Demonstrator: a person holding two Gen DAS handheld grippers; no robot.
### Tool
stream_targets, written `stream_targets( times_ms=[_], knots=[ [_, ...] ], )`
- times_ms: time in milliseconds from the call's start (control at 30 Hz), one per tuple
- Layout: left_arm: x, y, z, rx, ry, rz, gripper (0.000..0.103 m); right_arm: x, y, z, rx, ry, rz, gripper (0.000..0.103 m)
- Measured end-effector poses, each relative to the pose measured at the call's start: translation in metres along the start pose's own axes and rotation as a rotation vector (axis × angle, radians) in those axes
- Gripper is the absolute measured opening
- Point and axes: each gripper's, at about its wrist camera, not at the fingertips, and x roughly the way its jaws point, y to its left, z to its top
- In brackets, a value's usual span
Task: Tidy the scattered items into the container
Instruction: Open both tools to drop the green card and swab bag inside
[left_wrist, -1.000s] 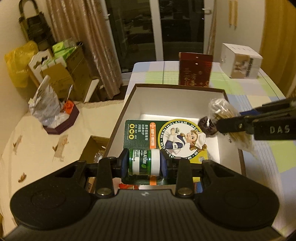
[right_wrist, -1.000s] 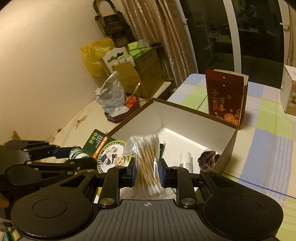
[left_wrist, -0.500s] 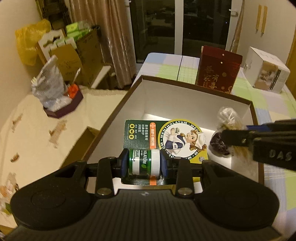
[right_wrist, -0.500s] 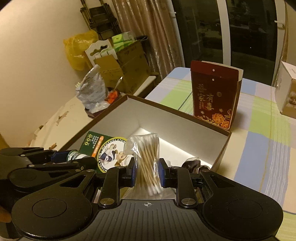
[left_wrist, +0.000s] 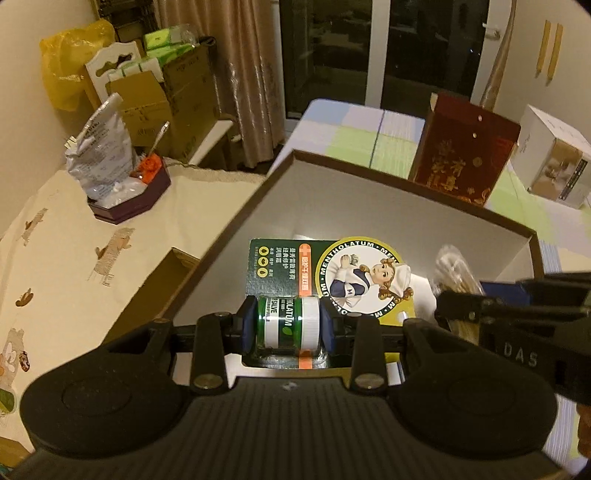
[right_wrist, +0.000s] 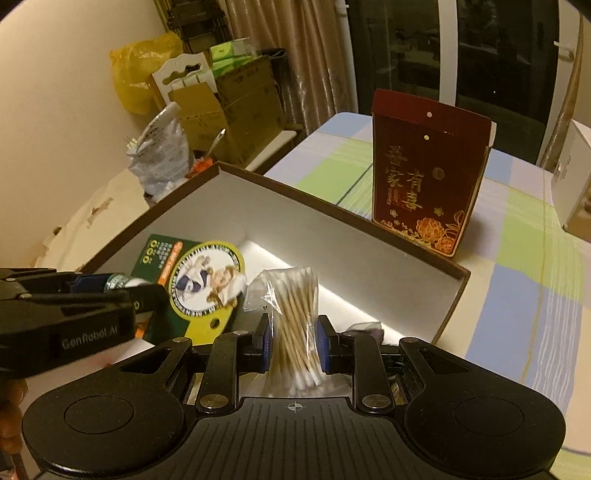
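The left gripper (left_wrist: 287, 327) clamps a green salve jar (left_wrist: 287, 326) on its carded pack at lower centre, over the open box (left_wrist: 369, 199); the right gripper (right_wrist: 294, 345) pinches a cotton swab bag (right_wrist: 295, 325) above the same box

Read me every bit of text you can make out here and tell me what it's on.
"MENTHOLATUM": green backing card of the blister pack.
"SALVE": small green jar.
"DAS": right hand-held gripper.
"GenRobot.AI": left hand-held gripper.
Gold Chinese characters on the dark red box and the card's small print: unreadable.
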Motion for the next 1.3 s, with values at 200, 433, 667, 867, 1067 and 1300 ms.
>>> stream_targets(
  times_ms=[200, 433, 667, 867, 1067, 1300],
  knots=[
    [0.013, -0.003, 0.007, 0.000, 0.008, 0.017, 0.030, 0.012, -0.007, 0.009, -0.003, 0.008, -0.011, 0.027],
    [0.024, -0.007, 0.009, 0.006, 0.016, 0.024, 0.029, 0.021, -0.011, 0.012, -0.044, 0.018, -0.020, 0.027],
    [0.022, -0.004, 0.011, -0.011, 0.001, 0.025, 0.033, 0.023, -0.010, 0.013, -0.065, 0.027, -0.010, 0.027],
    [0.022, -0.001, 0.010, -0.015, 0.015, 0.032, 0.035, 0.024, -0.009, 0.013, -0.071, 0.030, -0.013, 0.027],
    [0.022, 0.002, 0.009, -0.019, 0.016, 0.034, 0.036, 0.026, -0.010, 0.013, -0.066, 0.030, -0.016, 0.027],
    [0.022, 0.004, 0.010, -0.019, 0.013, 0.039, 0.038, 0.028, -0.009, 0.012, -0.089, 0.036, -0.029, 0.027]
  ],
)
